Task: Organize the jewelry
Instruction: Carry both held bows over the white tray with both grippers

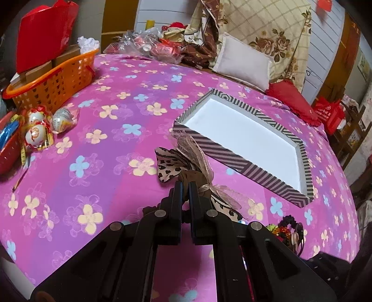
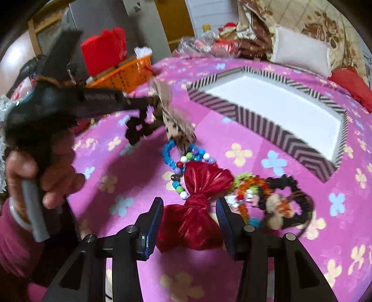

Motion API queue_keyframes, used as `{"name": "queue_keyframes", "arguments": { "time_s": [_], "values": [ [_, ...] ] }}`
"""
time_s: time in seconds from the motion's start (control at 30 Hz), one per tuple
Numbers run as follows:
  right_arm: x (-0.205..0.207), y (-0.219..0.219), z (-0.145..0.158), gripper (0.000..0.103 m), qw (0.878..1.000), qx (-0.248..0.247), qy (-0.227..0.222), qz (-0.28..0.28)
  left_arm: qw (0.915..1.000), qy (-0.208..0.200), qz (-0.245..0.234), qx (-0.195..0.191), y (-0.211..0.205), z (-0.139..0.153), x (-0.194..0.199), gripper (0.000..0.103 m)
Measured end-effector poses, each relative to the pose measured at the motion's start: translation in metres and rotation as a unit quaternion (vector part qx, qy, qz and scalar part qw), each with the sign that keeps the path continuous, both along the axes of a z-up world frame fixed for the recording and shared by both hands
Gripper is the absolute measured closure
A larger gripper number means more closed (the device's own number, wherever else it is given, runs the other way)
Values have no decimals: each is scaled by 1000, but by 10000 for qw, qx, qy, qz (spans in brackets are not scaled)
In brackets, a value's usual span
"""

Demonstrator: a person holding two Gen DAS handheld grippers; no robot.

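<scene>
Leopard-print fabric bow [image 1: 171, 168] pinched in left fingers [image 1: 178, 192]; right fingers [image 2: 155, 216] spread around glossy red bow [image 2: 197, 209].

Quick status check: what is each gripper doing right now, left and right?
Left gripper: shut on the leopard-print hair bow, lifted off the bedspread.
Right gripper: open, fingers either side of the red satin bow, not clamped.

Pink floral bedspread [image 1: 97, 176]; cream rose-print quilt [image 1: 274, 34] piled behind; white panelled wall [image 1: 325, 46]; wooden door [image 1: 118, 14].
</scene>
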State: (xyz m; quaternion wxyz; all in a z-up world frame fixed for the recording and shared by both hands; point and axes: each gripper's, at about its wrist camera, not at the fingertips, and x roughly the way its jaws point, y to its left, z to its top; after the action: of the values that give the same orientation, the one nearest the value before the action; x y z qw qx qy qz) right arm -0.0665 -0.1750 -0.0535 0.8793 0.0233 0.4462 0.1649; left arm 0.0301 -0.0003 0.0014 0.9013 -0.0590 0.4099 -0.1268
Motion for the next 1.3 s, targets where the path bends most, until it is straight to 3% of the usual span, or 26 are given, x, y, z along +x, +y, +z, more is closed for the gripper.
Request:
{"name": "queue_keyframes", "arguments": {
  "time_s": [0.1, 0.17, 0.23, 0.47, 0.77, 1.3],
  "values": [
    [10, 3, -14, 62, 9998, -63, 160, -99, 10000, -58, 53, 13, 4, 2, -1, 99],
    [8, 2, -16, 79, 9997, -175, 86, -133, 9999, -73, 67, 20, 7, 2, -2, 99],
    [5, -2, -14, 83, 9998, -58, 132, -98, 9999, -84, 92, 39, 9, 3, -2, 99],
    [-10, -20, 22, 84, 9990, 342, -234, -139, 9999, -123, 69, -78, 10, 12, -7, 99],
    [9, -53, 56, 84, 9963, 432, -555, -503, 9996, -254, -75, 5, -11, 36, -6, 99],
    [70, -125, 77, 84, 9903, 233, -664, -1195, 9979, -524, -245, 297, -63, 78, 58, 99]
  ]
}}
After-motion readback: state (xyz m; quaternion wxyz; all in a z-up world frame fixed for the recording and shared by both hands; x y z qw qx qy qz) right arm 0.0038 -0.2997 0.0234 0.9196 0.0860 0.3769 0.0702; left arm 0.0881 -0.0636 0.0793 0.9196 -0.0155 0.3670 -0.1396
